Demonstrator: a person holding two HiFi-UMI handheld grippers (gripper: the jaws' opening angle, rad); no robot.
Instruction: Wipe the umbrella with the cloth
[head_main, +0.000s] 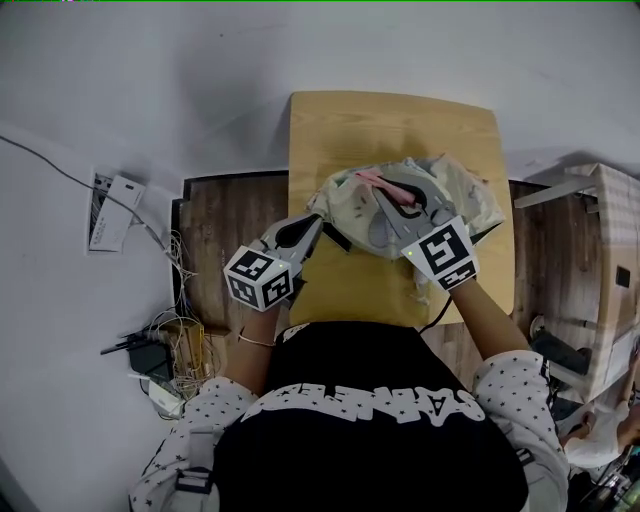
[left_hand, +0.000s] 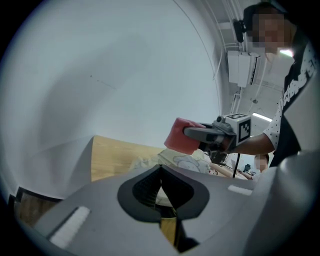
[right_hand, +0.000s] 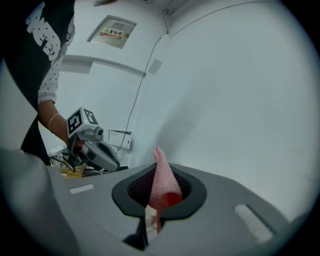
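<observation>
Right gripper (right_hand: 156, 207): jaws clamped on the pink cloth (right_hand: 162, 182), held just above the umbrella (head_main: 455, 195), which lies collapsed on the wooden table (head_main: 340, 130). Left gripper (head_main: 314, 224): jaws closed at the fabric's near edge.

Step judged mid-wipe, between strokes. Next, the cloth must be lowered flat onto the fabric.

Whether fabric is pinched on the left cannot be made out. The canopy beneath the right gripper is hidden.

White wall (left_hand: 125, 75), wooden table (head_main: 390, 125), wood floor (head_main: 225, 215)

Pink cloth (right_hand: 162, 182); cream umbrella (head_main: 470, 195) w/ prints
</observation>
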